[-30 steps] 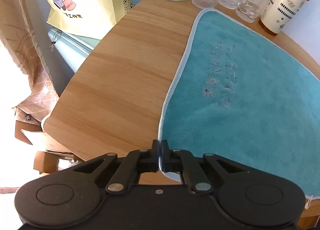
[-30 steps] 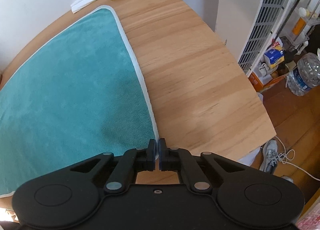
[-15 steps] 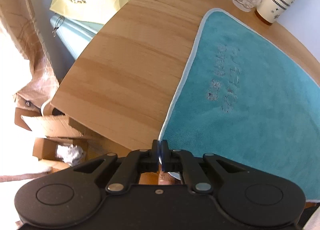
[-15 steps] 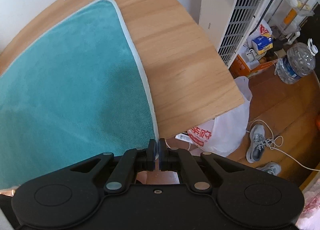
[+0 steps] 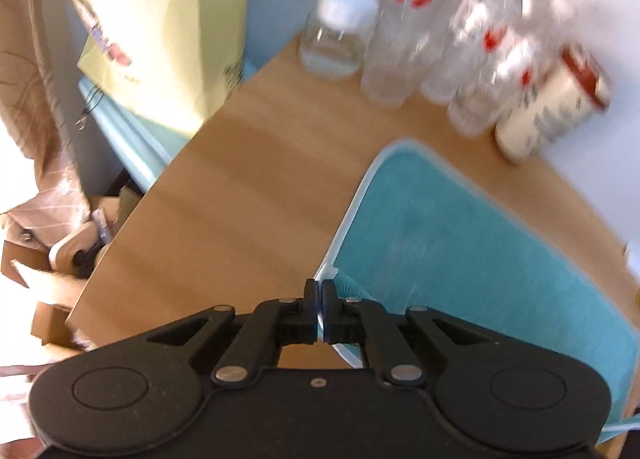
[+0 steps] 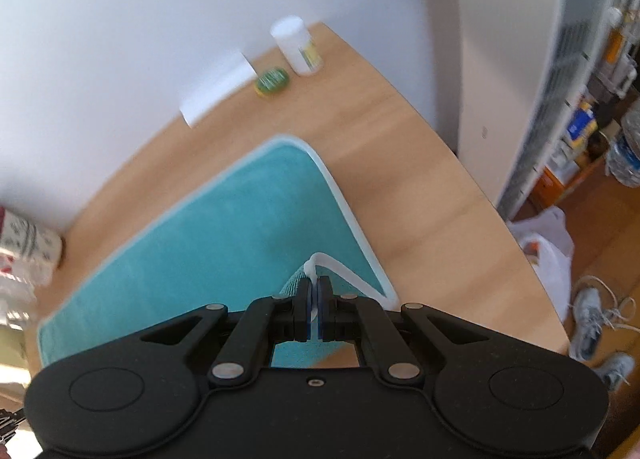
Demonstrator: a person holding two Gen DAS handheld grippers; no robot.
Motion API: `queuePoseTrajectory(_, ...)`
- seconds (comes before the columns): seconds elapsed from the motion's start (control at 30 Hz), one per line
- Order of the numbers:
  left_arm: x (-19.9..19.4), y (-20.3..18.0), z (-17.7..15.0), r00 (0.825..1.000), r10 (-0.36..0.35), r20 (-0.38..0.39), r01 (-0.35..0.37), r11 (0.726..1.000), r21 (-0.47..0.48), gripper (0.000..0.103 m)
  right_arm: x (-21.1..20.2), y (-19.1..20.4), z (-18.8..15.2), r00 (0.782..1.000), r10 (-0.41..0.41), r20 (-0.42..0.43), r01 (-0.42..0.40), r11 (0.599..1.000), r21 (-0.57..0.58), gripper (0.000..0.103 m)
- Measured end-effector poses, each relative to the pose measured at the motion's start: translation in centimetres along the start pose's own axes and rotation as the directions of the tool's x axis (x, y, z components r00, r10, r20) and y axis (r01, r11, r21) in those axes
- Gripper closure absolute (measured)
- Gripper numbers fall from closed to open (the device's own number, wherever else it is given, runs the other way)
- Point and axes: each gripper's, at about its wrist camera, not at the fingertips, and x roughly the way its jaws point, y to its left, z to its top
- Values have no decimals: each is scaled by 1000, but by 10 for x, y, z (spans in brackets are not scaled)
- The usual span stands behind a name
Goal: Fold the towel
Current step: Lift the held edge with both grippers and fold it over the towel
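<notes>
Towel is being carried over in its first fold, left gripper and right gripper each clamping a near corner; next they should be laying both onto the edge ahead of the fingertips

Daylight: flooding in, overexposing left view's left edge. Motion blur: smearing bottles, cup, shelves. Fisheye distortion: bending table edges. Grippers' bodies: staying sharp.

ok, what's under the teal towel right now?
The towel lies on the wooden table; bare wood shows round its edges. Its near corners are lifted, pinched by the left gripper and right gripper. Whatever the cloth covers is hidden.
</notes>
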Motion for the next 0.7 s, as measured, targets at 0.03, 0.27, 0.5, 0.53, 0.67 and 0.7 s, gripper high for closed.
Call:
queuePoseTrajectory(0.03, 3, -4, 8, 1000, 0, 13, 1, 1000, -10, 101, 5, 2, 7, 1000, 7, 4, -7, 1000, 11, 101)
queuePoseTrajectory(0.27, 33, -17, 38, 1000, -14, 15, 15, 996, -84, 101, 47, 7, 40, 1000, 19, 5, -19, 997, 69, 101)
queuePoseTrajectory(0.5, 58, -30, 60, 1000, -20, 11, 22, 991, -130, 101, 77, 15, 67, 998, 53, 17, -55, 992, 116, 101)
queuePoseTrajectory(0.53, 61, -32, 63, 1000, -16, 10, 17, 991, -132, 101, 79, 16, 70, 998, 60, 21, -62, 990, 123, 101)
queuePoseTrajectory(0.67, 69, -33, 73, 1000, -19, 20, 22, 986, -163, 101, 91, 22, 83, 996, 80, 38, -84, 985, 148, 101)
queuePoseTrajectory(0.7, 69, -33, 74, 999, -20, 26, 24, 986, -166, 101, 94, 23, 85, 997, 75, 35, -80, 985, 150, 101)
